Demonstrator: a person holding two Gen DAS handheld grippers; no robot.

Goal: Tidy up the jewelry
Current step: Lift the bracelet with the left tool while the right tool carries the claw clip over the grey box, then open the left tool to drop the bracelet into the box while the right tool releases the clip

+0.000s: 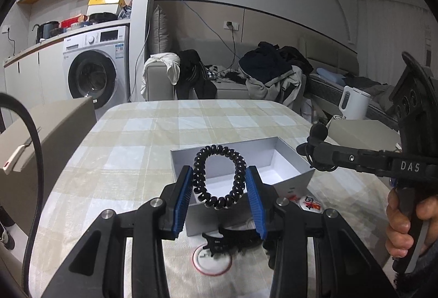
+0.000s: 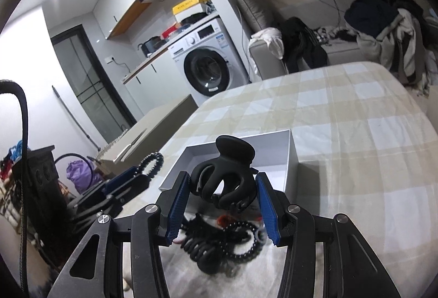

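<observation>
Above checked table (image 1: 131, 133), left gripper (image 1: 219, 180) holds coil tie (image 1: 219, 177) upright

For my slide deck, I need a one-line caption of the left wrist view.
Left gripper holds a black spiral hair tie above the open white box on the checked tablecloth.

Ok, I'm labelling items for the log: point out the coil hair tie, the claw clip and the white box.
coil hair tie (image 1: 219, 177), left wrist view, its left side of coils.
claw clip (image 2: 223, 178), right wrist view, its black body.
white box (image 1: 294, 174), left wrist view, right wall.
</observation>
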